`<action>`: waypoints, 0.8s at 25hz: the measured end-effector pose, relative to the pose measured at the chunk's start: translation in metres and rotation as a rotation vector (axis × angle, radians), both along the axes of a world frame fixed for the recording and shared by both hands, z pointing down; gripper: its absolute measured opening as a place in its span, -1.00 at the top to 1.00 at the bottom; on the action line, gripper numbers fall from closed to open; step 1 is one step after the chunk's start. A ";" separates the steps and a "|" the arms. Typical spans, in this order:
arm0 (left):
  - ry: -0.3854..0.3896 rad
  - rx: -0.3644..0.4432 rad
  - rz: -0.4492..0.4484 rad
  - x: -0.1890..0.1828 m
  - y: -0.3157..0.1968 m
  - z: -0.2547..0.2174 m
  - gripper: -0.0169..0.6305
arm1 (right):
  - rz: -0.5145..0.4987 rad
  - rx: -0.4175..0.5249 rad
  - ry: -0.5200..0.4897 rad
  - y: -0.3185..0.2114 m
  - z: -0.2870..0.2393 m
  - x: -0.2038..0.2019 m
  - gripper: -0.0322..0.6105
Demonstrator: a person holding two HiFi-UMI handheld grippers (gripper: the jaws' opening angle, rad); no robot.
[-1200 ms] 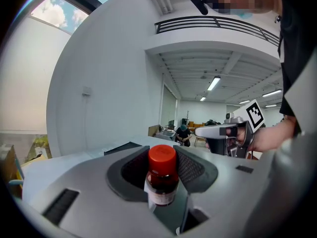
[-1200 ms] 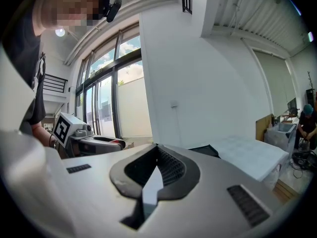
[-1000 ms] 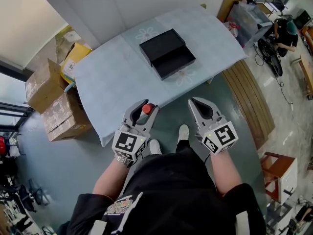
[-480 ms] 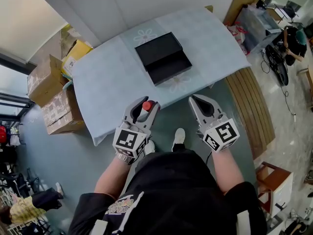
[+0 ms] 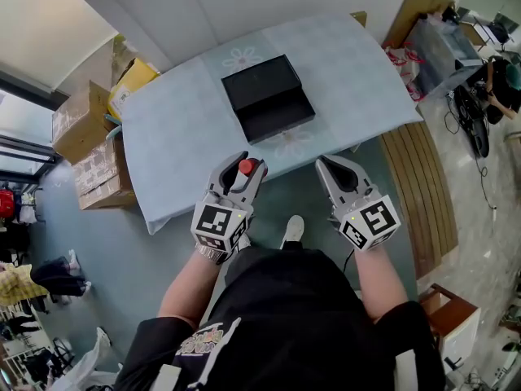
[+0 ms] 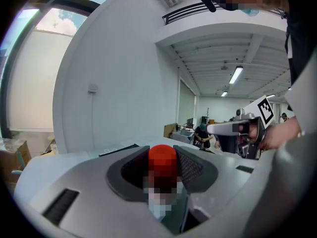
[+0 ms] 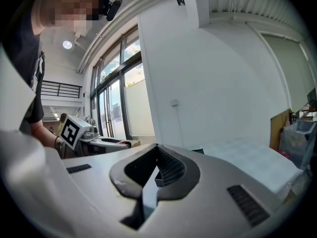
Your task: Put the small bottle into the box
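Note:
My left gripper (image 5: 242, 166) is shut on a small bottle with a red cap (image 5: 247, 167); in the left gripper view the bottle (image 6: 163, 165) stands upright between the dark pads. My right gripper (image 5: 335, 169) is shut with nothing in it, its tips meeting in the right gripper view (image 7: 157, 158). Both grippers are held side by side over the floor, just short of the table's near edge. The black box (image 5: 268, 97) lies open on the light blue table (image 5: 179, 137), lid at the far side, tray nearer me.
Cardboard cartons (image 5: 89, 149) are stacked on the floor left of the table. A wooden bench (image 5: 419, 182) runs along the right. A person by a bicycle (image 5: 480, 96) is at the far right. A wall stands behind the table.
I have stepped closer to the table: both grippers now sit nearer its front edge, the left one still holding the bottle. The jaws have not changed.

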State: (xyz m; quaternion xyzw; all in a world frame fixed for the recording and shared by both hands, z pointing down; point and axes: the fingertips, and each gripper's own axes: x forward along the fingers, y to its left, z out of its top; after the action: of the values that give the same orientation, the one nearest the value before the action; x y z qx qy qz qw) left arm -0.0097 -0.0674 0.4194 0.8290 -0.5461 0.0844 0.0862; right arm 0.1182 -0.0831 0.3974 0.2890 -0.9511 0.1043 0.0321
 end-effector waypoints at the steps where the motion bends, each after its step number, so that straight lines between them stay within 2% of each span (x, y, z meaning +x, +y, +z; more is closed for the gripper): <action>1: -0.003 0.000 -0.005 0.002 -0.003 0.000 0.48 | -0.003 0.000 0.000 -0.002 0.000 0.003 0.88; 9: -0.025 -0.012 -0.008 0.009 -0.025 0.007 0.48 | 0.006 -0.003 -0.012 -0.020 0.001 0.014 0.88; 20: -0.040 -0.032 0.046 0.002 -0.075 0.027 0.48 | 0.068 -0.030 0.000 -0.057 0.014 0.012 0.88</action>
State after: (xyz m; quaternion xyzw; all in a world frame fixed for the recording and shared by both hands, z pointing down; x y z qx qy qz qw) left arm -0.0080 -0.1424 0.4462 0.8382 -0.5269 0.1115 0.0864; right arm 0.1307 -0.1402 0.4113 0.3204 -0.9391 0.1196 0.0330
